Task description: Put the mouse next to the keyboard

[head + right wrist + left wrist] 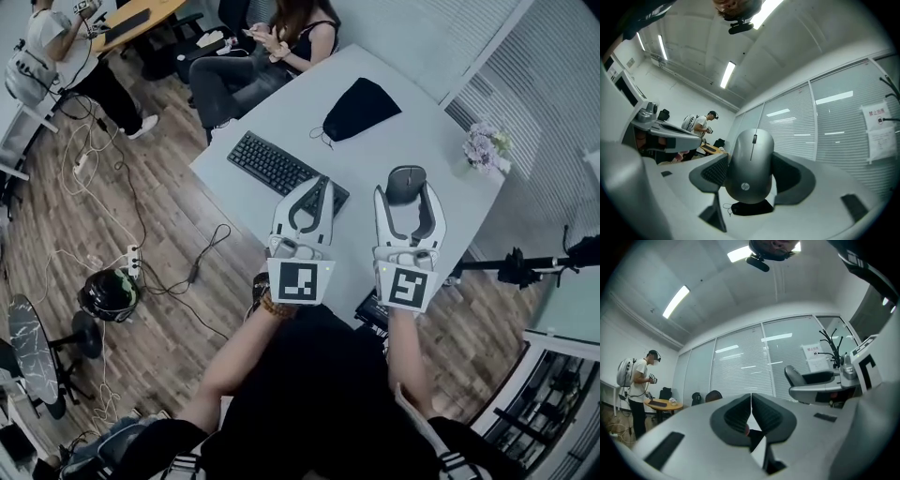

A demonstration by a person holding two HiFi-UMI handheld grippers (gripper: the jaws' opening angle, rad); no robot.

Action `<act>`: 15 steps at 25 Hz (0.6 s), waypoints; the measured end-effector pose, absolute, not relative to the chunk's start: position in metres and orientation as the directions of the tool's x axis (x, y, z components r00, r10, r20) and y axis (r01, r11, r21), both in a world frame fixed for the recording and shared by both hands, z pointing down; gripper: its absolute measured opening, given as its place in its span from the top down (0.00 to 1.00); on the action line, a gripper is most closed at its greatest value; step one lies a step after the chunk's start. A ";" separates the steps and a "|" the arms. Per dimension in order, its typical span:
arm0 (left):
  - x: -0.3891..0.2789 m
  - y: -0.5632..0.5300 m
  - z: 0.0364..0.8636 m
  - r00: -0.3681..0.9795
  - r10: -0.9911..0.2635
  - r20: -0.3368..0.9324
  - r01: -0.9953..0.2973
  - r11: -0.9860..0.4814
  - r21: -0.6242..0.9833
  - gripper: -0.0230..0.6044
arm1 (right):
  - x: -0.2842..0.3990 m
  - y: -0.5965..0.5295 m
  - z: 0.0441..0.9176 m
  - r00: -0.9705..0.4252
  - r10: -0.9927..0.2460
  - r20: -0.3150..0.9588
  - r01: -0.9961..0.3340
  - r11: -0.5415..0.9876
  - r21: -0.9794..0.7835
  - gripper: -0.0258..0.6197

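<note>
**What Lies Where on the Table**

We find the keyboard [281, 169] on the table [403, 141], toward its left edge. The pouch [361, 108] lies behind it and the flowers [486, 148] stand far right. The mouse [405, 183] sits right of the keyboard, between the right gripper's [405, 187] jaws. The left gripper [317, 187] is over the keyboard's near end.

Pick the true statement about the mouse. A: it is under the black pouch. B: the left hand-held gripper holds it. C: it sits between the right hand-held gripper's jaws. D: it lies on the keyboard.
C: the right gripper view shows the mouse gripped on both sides by the jaws of the right hand-held gripper, while the left hand-held gripper is shut on nothing.
</note>
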State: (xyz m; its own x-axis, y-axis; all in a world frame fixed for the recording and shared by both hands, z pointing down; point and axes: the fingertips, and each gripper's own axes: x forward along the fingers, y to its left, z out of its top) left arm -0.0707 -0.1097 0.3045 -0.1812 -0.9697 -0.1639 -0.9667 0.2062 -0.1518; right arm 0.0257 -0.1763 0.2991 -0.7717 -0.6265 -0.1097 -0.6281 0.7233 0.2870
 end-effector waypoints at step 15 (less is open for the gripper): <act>-0.114 -0.148 0.300 0.022 -0.985 -0.172 -0.979 0.014 -0.204 0.94 | -0.004 -0.207 0.304 -0.639 -0.763 -0.095 -0.746 0.585 0.319 0.50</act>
State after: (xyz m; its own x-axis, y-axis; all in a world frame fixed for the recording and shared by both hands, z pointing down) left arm -0.1142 -0.1477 0.3000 0.0223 -0.9848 -0.1724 -0.9788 0.0136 -0.2044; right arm -0.0037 -0.2071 0.3043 -0.6390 -0.7633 -0.0951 -0.7460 0.5847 0.3188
